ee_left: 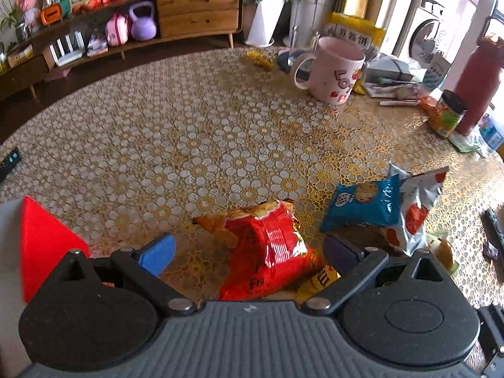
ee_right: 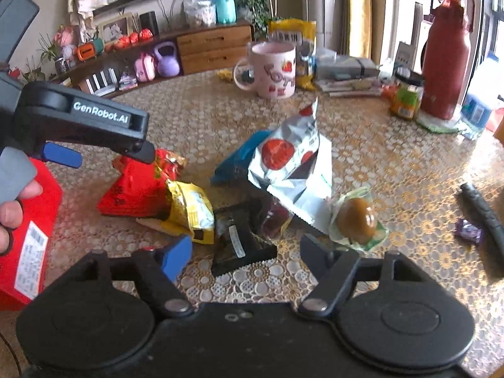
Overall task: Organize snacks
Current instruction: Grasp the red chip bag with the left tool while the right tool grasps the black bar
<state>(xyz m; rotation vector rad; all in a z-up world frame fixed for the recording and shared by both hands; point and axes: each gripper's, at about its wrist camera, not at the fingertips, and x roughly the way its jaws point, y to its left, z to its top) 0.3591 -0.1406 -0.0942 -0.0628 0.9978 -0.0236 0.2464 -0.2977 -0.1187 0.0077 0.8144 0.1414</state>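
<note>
Because the snack packets lie heaped together on the patterned table [ee_left: 189, 119], both grippers hover open above them: left gripper [ee_left: 249, 253] straddling the red chip bag [ee_left: 267, 249], right gripper [ee_right: 245, 252] over a black packet [ee_right: 239, 239], neither gripping.

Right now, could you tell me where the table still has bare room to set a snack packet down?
The widest bare patch of table runs from the red packet back to the pink mug and out to the near-left edge. It is crowded around the blue packet and silver packet, and along the far right by the red bottle and jar.
</note>
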